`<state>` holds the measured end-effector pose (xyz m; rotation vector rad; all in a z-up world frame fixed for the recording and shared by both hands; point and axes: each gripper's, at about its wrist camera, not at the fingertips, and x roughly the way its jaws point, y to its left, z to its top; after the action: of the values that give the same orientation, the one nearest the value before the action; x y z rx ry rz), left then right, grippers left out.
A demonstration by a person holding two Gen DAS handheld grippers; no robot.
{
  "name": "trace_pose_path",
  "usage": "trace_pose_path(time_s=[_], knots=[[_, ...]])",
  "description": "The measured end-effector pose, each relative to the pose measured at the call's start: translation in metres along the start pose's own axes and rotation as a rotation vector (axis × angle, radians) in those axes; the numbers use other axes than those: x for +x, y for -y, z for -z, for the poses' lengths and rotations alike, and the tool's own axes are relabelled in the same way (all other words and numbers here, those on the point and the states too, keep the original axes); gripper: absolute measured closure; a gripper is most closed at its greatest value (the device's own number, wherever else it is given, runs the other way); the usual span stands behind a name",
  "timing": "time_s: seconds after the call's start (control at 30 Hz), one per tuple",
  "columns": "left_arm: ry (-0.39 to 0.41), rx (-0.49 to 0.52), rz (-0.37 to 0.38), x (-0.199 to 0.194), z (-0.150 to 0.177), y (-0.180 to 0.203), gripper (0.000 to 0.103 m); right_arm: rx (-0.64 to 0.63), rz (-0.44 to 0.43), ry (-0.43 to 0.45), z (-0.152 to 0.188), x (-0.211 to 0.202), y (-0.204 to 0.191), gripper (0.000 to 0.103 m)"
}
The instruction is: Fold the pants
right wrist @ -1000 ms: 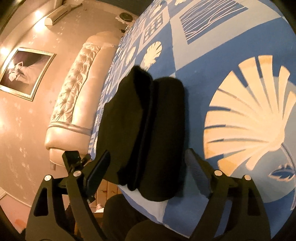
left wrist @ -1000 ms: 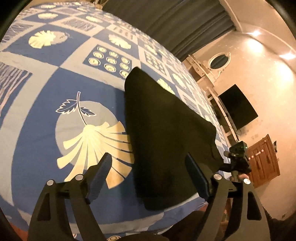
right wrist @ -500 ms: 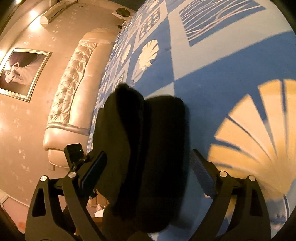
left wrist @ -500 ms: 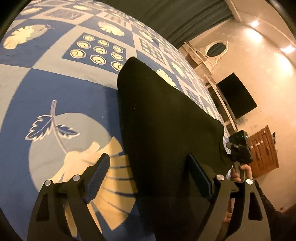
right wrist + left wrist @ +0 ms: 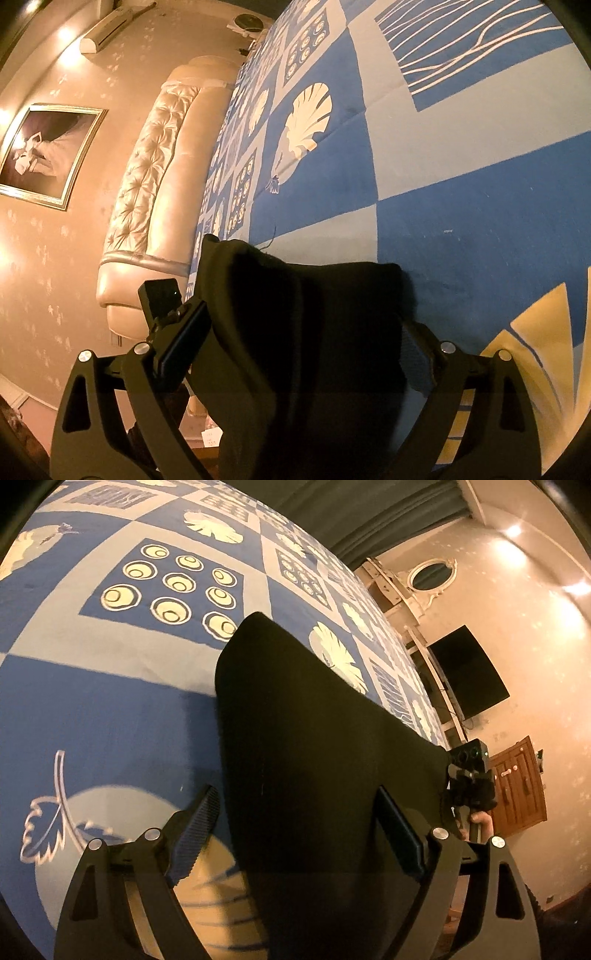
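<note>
Black folded pants (image 5: 314, 720) lie on a blue patterned bedspread (image 5: 110, 709), near its edge. In the left wrist view my left gripper (image 5: 295, 801) is open and low over one end of the pants. One of its fingers is over the bedspread and the other over the cloth. In the right wrist view the pants (image 5: 314, 295) show thick folded layers. My right gripper (image 5: 303, 317) straddles that end with its jaws opening, cloth between them, pads not pressing. Each gripper shows in the other's view: the right one (image 5: 469, 775), the left one (image 5: 159, 295).
The bedspread (image 5: 443, 184) stretches far ahead of both grippers. A tufted cream headboard (image 5: 147, 166) and a framed picture (image 5: 44, 155) stand to one side. Beyond the bed's edge are a wall television (image 5: 469, 672), a wooden cabinet (image 5: 521, 782) and dark curtains (image 5: 369, 509).
Both grippers have moved forward and lower over the pants, so the cloth now fills the space between their fingers. The right jaws have widened a little.
</note>
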<state>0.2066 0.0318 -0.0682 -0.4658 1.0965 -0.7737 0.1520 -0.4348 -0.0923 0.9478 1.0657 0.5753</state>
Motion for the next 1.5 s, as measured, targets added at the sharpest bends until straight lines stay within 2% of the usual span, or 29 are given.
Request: trace_pose_path(time_s=[0.33, 0.73, 0.8, 0.83, 0.87, 0.9, 0.93, 1.0, 1.17, 1.5], knots=[[-0.025, -0.033, 0.061, 0.006, -0.015, -0.011, 0.019, -0.013, 0.005, 0.008, -0.009, 0.008, -0.008, 0.011], [-0.036, -0.034, 0.031, 0.02, -0.031, -0.007, 0.019, -0.009, -0.045, 0.005, -0.011, 0.006, -0.003, 0.011], [-0.032, 0.004, -0.002, 0.019, -0.028, -0.003, 0.029, -0.018, -0.047, 0.005, -0.01, 0.006, -0.005, 0.011], [-0.032, 0.055, -0.054, 0.021, -0.026, 0.002, 0.041, -0.029, -0.046, 0.007, -0.009, 0.006, -0.006, 0.011], [-0.03, 0.088, -0.084, 0.021, -0.023, 0.005, 0.048, -0.036, -0.039, 0.009, -0.01, 0.007, -0.006, 0.015], [-0.026, 0.101, -0.091, 0.022, -0.021, 0.007, 0.051, -0.044, -0.022, 0.01, -0.009, 0.006, -0.005, 0.027], [-0.019, 0.107, -0.093, 0.021, -0.019, 0.008, 0.055, -0.04, 0.01, 0.012, -0.009, 0.006, -0.002, 0.035], [-0.016, 0.091, -0.098, 0.02, -0.019, 0.006, 0.059, -0.018, 0.002, 0.017, -0.01, 0.005, 0.006, 0.053], [-0.007, 0.125, -0.159, 0.021, -0.018, 0.018, 0.065, -0.033, 0.002, 0.037, -0.007, 0.006, 0.007, 0.062], [0.017, 0.125, -0.175, 0.022, -0.021, 0.017, 0.066, -0.065, -0.003, 0.074, -0.005, 0.006, 0.004, 0.066]])
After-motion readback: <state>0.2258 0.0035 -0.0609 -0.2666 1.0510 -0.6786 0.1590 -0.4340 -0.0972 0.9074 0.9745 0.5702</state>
